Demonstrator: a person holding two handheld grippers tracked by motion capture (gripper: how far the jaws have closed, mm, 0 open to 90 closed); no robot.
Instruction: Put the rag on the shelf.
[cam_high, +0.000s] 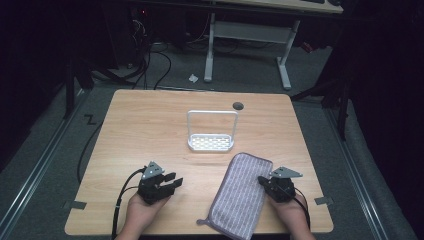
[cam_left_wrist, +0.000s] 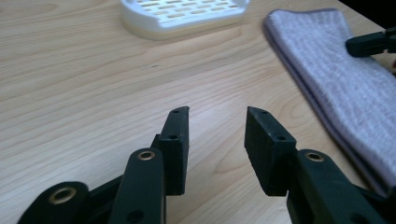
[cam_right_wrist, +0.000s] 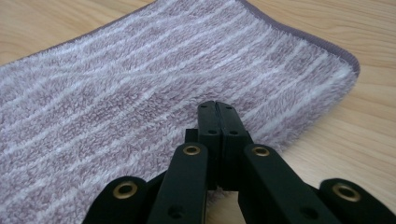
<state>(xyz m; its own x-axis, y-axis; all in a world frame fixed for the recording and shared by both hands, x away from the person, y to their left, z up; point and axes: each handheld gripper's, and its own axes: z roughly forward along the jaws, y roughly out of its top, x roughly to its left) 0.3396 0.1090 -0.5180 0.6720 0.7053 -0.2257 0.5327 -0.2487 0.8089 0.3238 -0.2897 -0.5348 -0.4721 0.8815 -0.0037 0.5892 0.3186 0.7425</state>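
Note:
A folded purple towel (cam_high: 240, 195) with pale stripes lies at the front right of the wooden table (cam_high: 145, 130), one corner hanging past the front edge. My right gripper (cam_high: 262, 180) rests at the towel's right edge, shut, with nothing between its jaws. In the right gripper view the closed tips (cam_right_wrist: 217, 106) sit just over the towel (cam_right_wrist: 116, 102) near its corner. My left gripper (cam_high: 174, 180) is open over bare wood, left of the towel. Its jaws (cam_left_wrist: 217, 116) hold nothing. They face a white slotted rack (cam_left_wrist: 184, 14), with the towel (cam_left_wrist: 336, 84) off to the right.
The white rack (cam_high: 211, 142), with its tall wire handle, stands at the table's middle. A dark round grommet (cam_high: 238, 105) is near the far edge. Grey tape tabs (cam_high: 75, 204) mark the front corners. Beyond the table are a white desk frame (cam_high: 210, 50) and floor cables.

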